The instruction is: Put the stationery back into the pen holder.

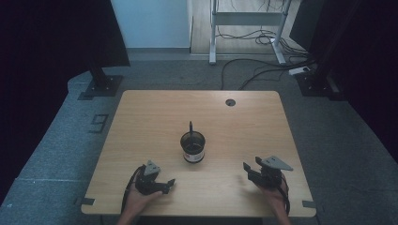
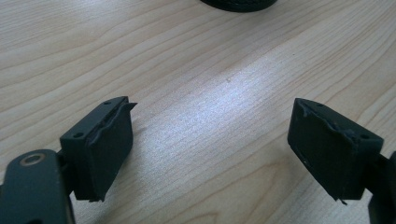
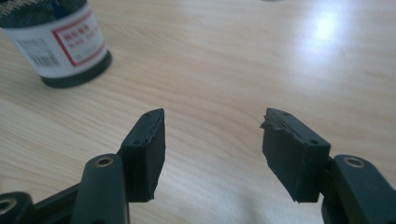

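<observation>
Black cup [image 1: 193,146] with a white label band, standing upright near the centre of the desk [image 1: 141,117]; a dark pen [image 1: 191,127] stood in it, against the rim at 12 o'clock. The left claw [image 1: 170,183] lay at about 7 o'clock from the cup and the right claw [image 1: 251,165] at about 4 o'clock, both near the desk's front edge and well apart from the cup. In the left gripper view the left claw [image 2: 210,140] stood with its jaws apart over bare wood, the cup's base [image 2: 238,4] just at the top edge. In the right gripper view the right claw [image 3: 212,140] was likewise apart and empty, with the cup [image 3: 56,42] off to its 10 o'clock. The cup was judged light and stiff, with a wall that looked like fine mesh above the glossy label. The label would likely be the slipperier surface. Being tall and nearly empty, it would tip readily if nudged high. The soundest hold appeared to be across the body at mid-height, pads at 3 and 9 o'clock, or over the rim away from the pen, which was loose and could rattle or fall out.
</observation>
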`<state>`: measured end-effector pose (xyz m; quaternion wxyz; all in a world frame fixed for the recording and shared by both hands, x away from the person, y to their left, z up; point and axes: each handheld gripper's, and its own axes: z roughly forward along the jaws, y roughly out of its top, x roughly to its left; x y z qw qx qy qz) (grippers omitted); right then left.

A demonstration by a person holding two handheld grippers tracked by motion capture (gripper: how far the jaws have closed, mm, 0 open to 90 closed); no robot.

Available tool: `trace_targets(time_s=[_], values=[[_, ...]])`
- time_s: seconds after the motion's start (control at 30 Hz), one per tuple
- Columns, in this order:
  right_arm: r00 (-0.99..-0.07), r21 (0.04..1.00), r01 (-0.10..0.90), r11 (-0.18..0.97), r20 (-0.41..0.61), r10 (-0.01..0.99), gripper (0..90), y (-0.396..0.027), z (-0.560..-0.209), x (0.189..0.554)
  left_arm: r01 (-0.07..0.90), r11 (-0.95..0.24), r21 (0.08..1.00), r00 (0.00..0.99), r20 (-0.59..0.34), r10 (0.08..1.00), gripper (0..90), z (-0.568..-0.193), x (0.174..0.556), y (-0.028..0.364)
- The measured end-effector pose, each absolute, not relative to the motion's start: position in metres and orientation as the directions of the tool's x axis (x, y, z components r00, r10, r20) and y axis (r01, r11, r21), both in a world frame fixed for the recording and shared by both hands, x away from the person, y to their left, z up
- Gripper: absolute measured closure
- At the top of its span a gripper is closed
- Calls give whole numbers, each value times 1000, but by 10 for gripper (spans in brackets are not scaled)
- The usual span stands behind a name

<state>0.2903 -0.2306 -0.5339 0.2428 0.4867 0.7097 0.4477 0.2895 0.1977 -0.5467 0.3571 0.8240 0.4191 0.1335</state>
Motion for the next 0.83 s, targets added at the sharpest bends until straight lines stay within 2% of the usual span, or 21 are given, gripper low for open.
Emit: trace_targets(time_s=[0.3,0.83], values=[[-389,849,509,144,77,918,385,-236,-546,289,594,-396,700,614,-78,785,145,-547,289,198],[-382,846,515,138,82,920,385,-236,-548,290,592,-402,699,619,-74,782,145,-547,289,197]])
